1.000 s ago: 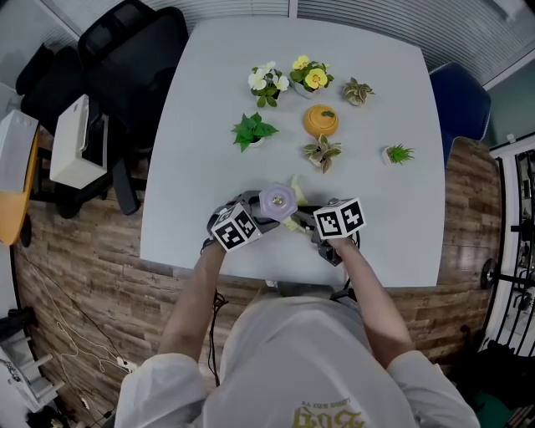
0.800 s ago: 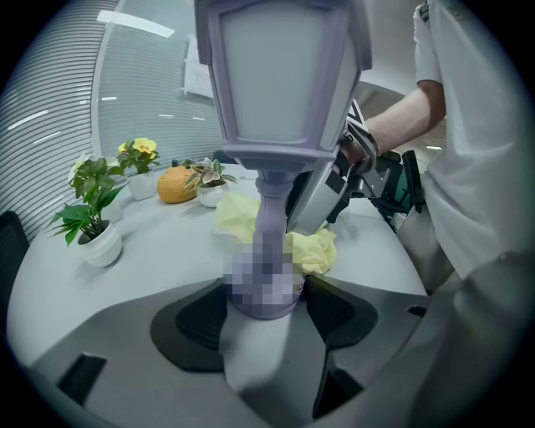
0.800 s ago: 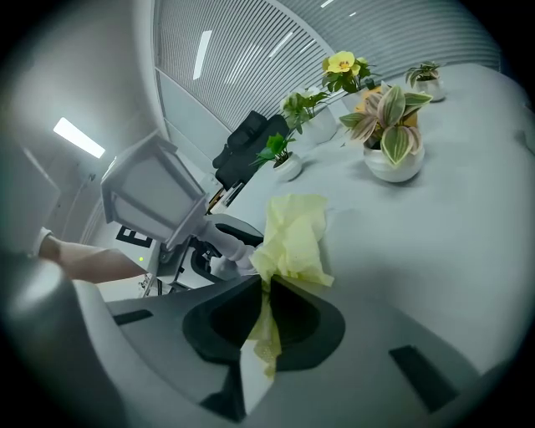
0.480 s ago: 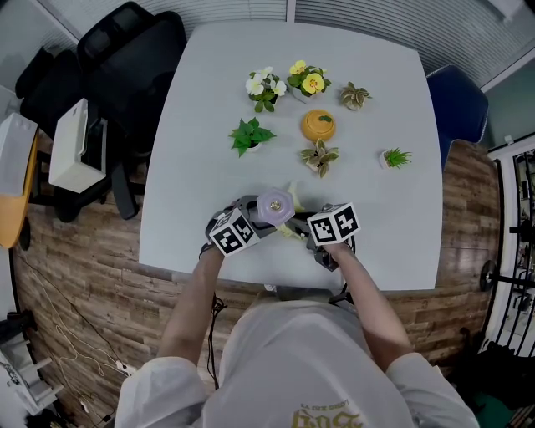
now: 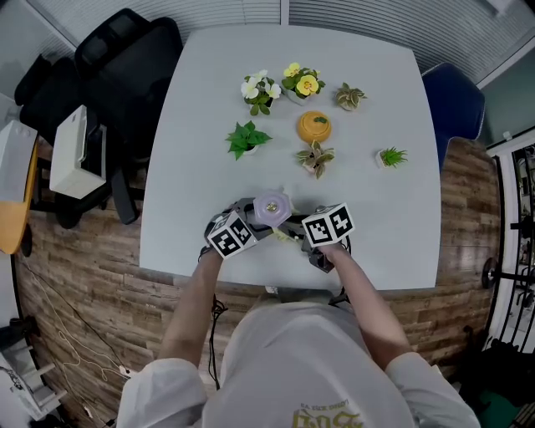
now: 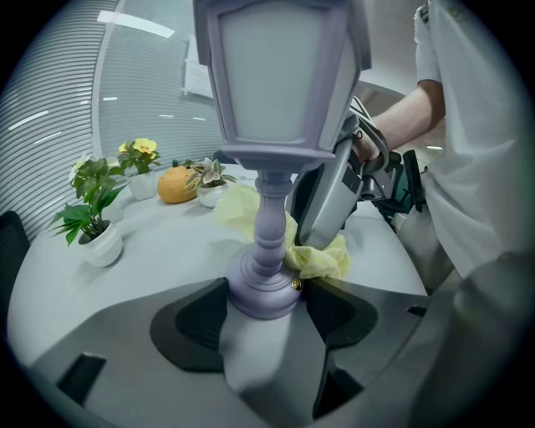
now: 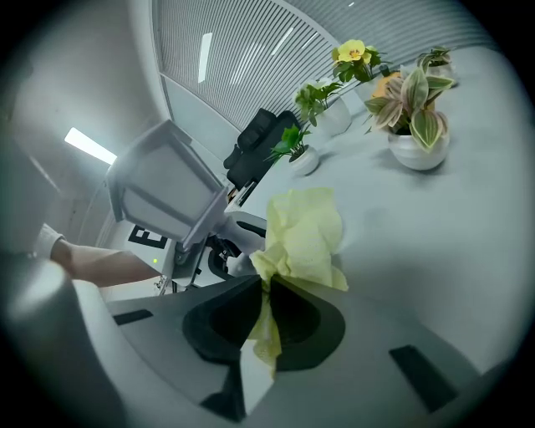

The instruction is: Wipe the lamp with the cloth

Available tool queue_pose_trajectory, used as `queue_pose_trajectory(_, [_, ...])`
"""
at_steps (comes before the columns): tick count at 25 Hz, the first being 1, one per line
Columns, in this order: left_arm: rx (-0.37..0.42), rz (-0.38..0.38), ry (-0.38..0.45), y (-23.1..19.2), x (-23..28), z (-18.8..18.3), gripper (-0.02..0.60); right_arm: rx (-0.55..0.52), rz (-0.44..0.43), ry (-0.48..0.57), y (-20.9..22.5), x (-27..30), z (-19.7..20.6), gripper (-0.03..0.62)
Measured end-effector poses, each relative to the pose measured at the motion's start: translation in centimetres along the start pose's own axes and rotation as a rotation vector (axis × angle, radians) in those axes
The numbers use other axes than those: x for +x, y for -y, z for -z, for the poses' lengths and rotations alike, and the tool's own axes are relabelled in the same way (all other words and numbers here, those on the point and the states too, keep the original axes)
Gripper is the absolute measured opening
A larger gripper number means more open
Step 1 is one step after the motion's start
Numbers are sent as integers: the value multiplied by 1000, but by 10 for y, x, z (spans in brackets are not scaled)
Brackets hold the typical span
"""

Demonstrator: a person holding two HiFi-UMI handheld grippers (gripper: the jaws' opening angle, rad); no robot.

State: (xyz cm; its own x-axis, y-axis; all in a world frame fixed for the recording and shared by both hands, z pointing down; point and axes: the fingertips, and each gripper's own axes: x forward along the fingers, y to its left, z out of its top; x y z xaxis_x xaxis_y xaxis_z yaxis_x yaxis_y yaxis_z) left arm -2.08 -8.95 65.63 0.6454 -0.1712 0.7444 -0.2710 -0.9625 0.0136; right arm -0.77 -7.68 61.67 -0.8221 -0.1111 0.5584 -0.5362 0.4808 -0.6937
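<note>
We take this for an office or meeting room: a plain white square table (image 5: 209,125) stands on a brown wood-plank floor (image 5: 75,276), with a black padded office chair (image 5: 125,58) at one corner and a dark blue chair (image 5: 456,100) at another. Grey slatted blinds (image 7: 242,50) line the wall, long strip lights (image 7: 88,146) glow overhead, and thin loose cables (image 5: 75,343) trail across the floor

A white table (image 5: 209,92) stands on a brown wood-plank floor (image 5: 75,276). Slatted blinds (image 5: 359,12) line the wall at twelve o'clock. A black office chair (image 5: 125,58) sits at ten o'clock and a blue chair (image 5: 456,100) at two. A white box (image 5: 73,150) rests at nine o'clock, and thin cables (image 5: 63,334) trail at eight. A ceiling strip light (image 7: 90,146) glows overhead.
</note>
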Motion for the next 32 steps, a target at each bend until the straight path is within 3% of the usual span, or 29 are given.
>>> queue_pose_trajectory(6, [5, -3, 8, 0, -2, 0, 298, -22, 31, 26, 3, -13, 4, 46])
queue_pose_trajectory(11, [-3, -32, 22, 0, -2, 1, 298, -175, 121, 44, 1, -32, 8, 47])
queue_pose_trajectory(16, [-71, -82, 30, 2, -11, 6, 298, -258, 215, 137, 0, -58, 0, 48])
queue_pose_trajectory(26, [-365, -245, 305, 18, -71, -15, 294, -280, 388, 370, -18, -105, -10, 48])
queue_pose_trajectory(29, [-440, -328, 409, 18, -98, -25, 217, -283, 439, 465, -30, -122, -17, 48])
queue_pose_trajectory(32, [-468, -458, 511, 13, -132, -40, 140, -317, 472, 534, -47, -134, -22, 48])
